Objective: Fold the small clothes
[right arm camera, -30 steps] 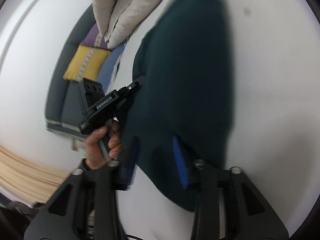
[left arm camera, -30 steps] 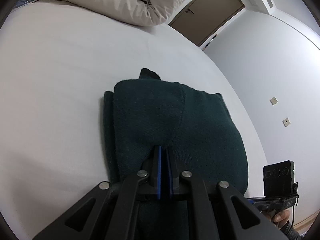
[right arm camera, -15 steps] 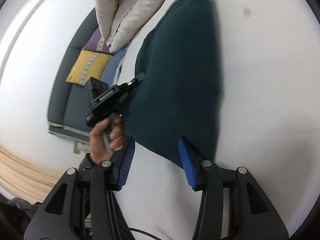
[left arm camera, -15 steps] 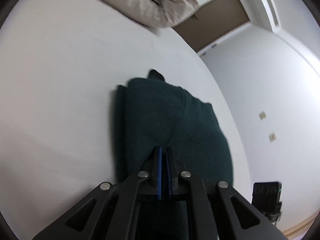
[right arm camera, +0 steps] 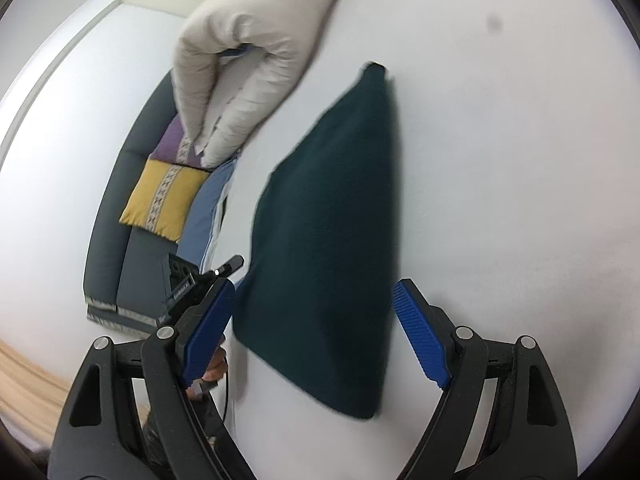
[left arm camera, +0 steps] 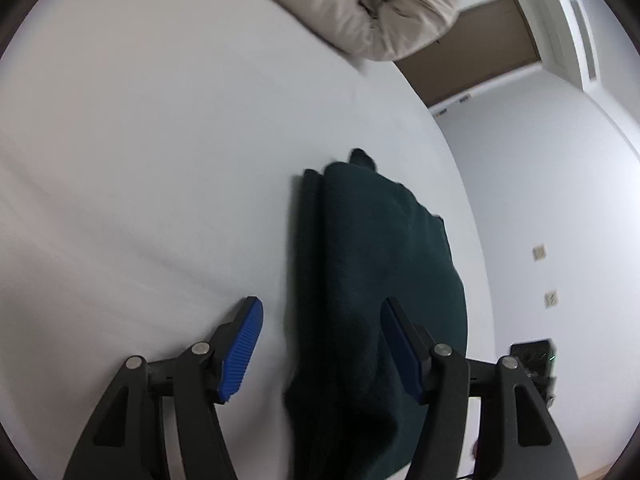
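Releasing is in progress on both sides: the left hand-held gripper (left arm camera: 320, 352) has its jaws opening, with the near end of the folded dark green garment (left arm camera: 380, 280) lying between the blue pads but not pressed by them. The right hand-held gripper (right arm camera: 316, 336) is likewise opening, its pads standing clear on either side of the garment (right arm camera: 332, 232), nothing held.

The garment lies flat on the white bed (left arm camera: 140, 160), folded into a long narrow stack. In the left wrist view its long axis runs from bottom centre toward the upper middle of the frame, straight ahead of the jaws. In the right wrist view it runs from bottom centre to upper right of centre, again ahead of the jaws. A beige duvet (left arm camera: 360, 8) sits at the upper edge.

Both grippers face the same short end; the left appears nearer, since cloth reaches further between its fingers
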Demonstrator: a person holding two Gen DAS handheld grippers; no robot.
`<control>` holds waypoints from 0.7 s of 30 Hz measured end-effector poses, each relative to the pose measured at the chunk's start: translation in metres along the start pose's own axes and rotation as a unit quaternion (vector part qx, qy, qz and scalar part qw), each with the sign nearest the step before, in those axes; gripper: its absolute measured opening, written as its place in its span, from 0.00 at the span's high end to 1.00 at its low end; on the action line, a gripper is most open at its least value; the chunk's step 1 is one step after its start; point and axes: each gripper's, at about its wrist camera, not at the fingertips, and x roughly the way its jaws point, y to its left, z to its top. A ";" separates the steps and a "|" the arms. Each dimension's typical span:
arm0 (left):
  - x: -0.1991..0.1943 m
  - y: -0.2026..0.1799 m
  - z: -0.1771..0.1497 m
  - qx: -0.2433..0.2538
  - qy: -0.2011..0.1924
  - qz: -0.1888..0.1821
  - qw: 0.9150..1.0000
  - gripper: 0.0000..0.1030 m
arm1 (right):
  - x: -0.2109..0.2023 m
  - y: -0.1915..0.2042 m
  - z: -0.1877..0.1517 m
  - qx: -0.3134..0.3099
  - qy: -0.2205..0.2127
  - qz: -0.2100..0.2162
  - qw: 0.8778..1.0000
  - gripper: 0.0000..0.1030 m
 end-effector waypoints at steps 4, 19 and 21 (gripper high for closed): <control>0.006 0.002 0.008 -0.015 0.010 -0.006 1.000 0.36 | 0.026 -0.017 0.008 0.018 0.008 0.000 1.000 0.21; 0.042 -0.019 0.025 -0.014 0.063 0.004 0.998 0.55 | 0.085 -0.019 0.036 0.030 0.038 -0.021 0.999 0.32; 0.043 -0.016 0.025 -0.017 0.060 0.004 0.998 0.63 | 0.093 -0.013 0.039 0.021 0.044 -0.044 0.998 0.37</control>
